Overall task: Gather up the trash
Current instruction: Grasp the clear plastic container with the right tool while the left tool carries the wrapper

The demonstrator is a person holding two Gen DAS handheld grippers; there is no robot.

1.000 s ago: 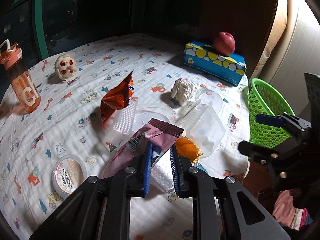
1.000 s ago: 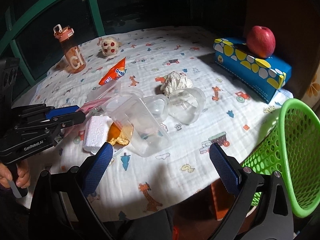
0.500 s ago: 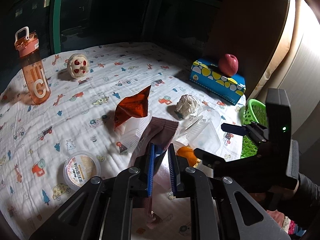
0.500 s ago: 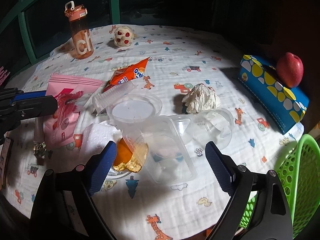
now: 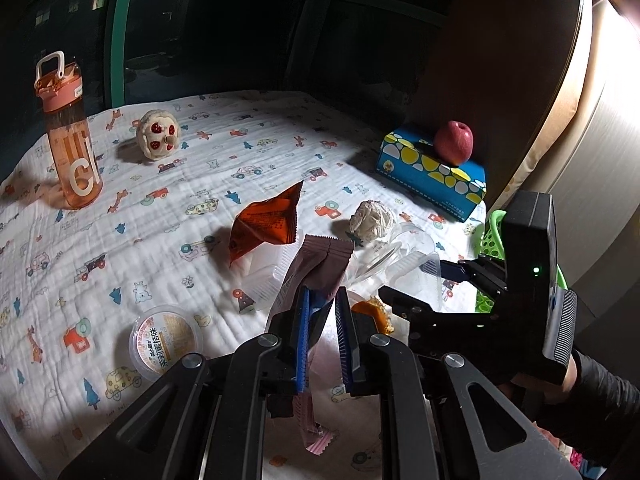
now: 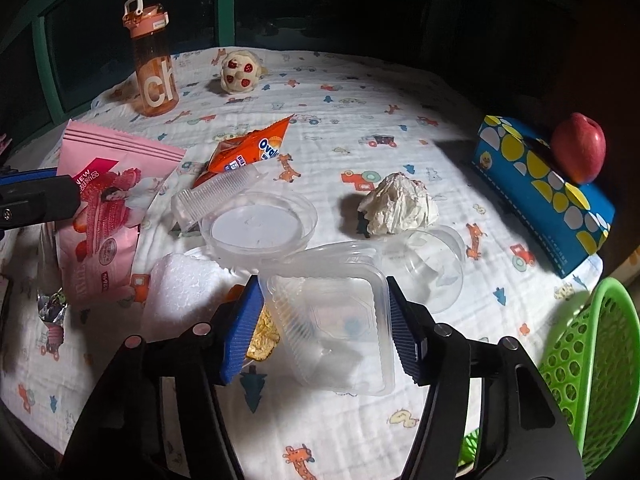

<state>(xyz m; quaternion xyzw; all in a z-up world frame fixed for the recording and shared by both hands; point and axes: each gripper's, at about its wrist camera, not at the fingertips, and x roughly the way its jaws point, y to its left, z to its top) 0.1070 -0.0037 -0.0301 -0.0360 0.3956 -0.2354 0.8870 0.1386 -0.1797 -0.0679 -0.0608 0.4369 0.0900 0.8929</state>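
Left gripper (image 5: 322,322), jaws clamped on pink wrapper (image 6: 108,204), has lifted it off the table (image 6: 360,92) — right gripper (image 6: 324,330), jaws now narrowed around but not yet gripping clear container (image 6: 332,320), 1 item from basket (image 6: 592,360).

The left wrist camera looks forward along its tongs (image 5: 322,334) from the near left edge of the tabletop (image 5: 120,216), slightly raised, facing the far window. The right wrist camera sits lower and closer over the clutter. Both views share the orange bottle (image 5: 70,136) (image 6: 154,60), blue tissue box (image 5: 434,172) (image 6: 540,188), apple (image 5: 454,142) (image 6: 578,148) and green basket (image 5: 490,236) (image 6: 588,360).
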